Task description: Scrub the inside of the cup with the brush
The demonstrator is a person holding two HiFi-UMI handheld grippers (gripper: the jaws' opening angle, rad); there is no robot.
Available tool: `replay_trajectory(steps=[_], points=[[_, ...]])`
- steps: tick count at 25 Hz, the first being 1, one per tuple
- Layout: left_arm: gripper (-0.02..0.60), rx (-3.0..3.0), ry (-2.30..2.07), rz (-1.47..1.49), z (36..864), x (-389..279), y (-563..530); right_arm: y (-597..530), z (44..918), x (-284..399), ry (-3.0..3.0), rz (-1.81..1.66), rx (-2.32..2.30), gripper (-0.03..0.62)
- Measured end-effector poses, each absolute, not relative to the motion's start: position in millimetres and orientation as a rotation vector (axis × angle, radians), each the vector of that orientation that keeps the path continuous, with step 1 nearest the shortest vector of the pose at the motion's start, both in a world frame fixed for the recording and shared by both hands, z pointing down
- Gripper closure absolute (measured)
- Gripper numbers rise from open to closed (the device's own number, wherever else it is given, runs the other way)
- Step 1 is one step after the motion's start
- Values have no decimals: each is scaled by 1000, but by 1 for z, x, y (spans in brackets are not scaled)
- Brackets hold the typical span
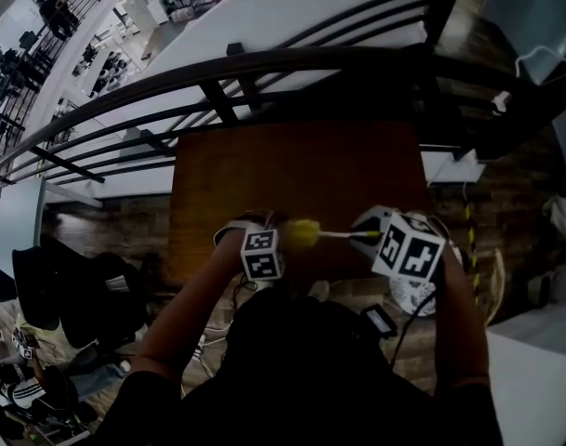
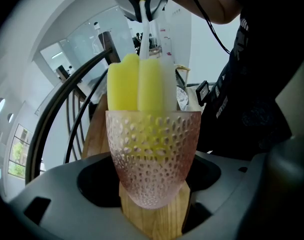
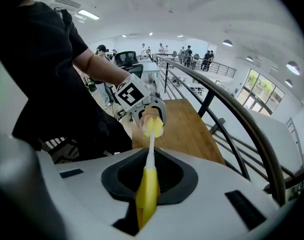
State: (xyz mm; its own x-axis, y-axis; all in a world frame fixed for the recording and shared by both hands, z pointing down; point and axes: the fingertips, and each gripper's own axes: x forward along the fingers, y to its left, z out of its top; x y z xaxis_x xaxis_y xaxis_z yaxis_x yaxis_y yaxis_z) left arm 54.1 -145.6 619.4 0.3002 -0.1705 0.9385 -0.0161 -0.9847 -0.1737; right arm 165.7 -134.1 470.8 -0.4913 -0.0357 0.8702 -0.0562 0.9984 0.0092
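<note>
The pink dimpled glass cup (image 2: 152, 156) is clamped between the jaws of the left gripper (image 1: 262, 245), over the near part of the wooden table (image 1: 292, 170). The brush (image 3: 148, 194) has its yellow sponge head partly inside the cup's mouth. Its yellow handle is pinched in the closed jaws of the right gripper (image 1: 370, 234). A dark curved railing (image 1: 264, 63) runs past the table's far side.

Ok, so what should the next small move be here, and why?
Probably ease the right tongs forward to sink the brush deeper. Its yellow sponge head shows largely above the rim of the dimpled pink cup, so the lower walls seem unreached. The left tongs hold the cup.
</note>
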Motion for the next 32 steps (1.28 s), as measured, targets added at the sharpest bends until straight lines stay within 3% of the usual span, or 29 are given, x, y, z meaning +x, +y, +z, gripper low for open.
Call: replay_trajectory(steps=[12, 32], points=[[225, -2419, 162, -1756, 612, 67, -141, -125, 483, 124, -2093, -37, 17, 551], [225, -2451, 217, -1811, 614, 44, -155, -121, 447, 154, -2173, -65, 32, 551]])
